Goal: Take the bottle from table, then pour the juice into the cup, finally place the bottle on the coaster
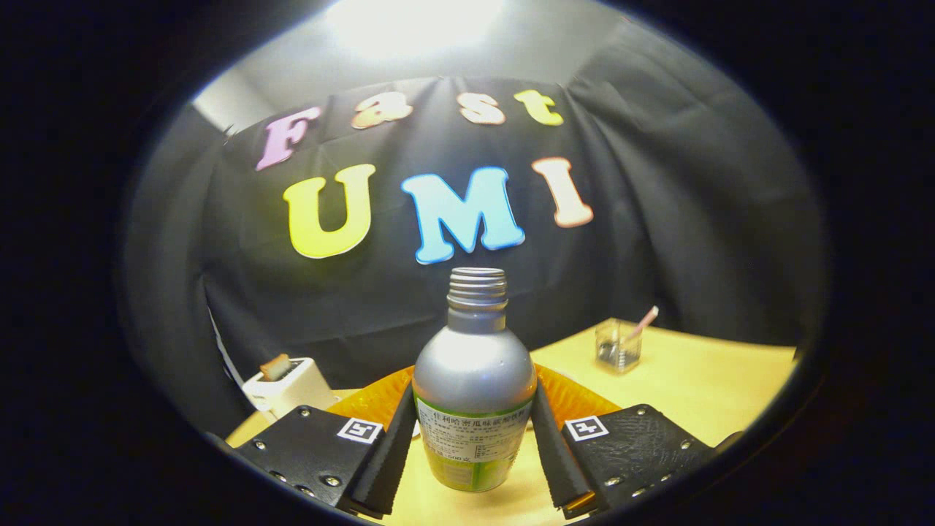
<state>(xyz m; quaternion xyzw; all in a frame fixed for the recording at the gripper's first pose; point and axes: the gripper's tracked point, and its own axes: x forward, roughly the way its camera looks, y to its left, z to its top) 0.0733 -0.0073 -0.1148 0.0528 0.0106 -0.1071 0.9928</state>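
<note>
Bottle (473,394): silver metal body with a green label, uncapped, threaded neck on top. I read its long axis as vertical, mouth pointing straight up, base on the yellow table (701,380). It sits between the fingers of my gripper (473,467). Both fingers (391,453) lie against the bottle's lower sides, left and right, so I log the jaws as closed on the body at label height. Orange coaster (577,398): flat on the table directly behind the bottle, its rim showing on either side. Clear square cup (618,345): beyond the right finger, well apart from the bottle, with a pink stick (644,321) leaning in it. White box (288,386): beyond the left finger, near the table edge
</note>
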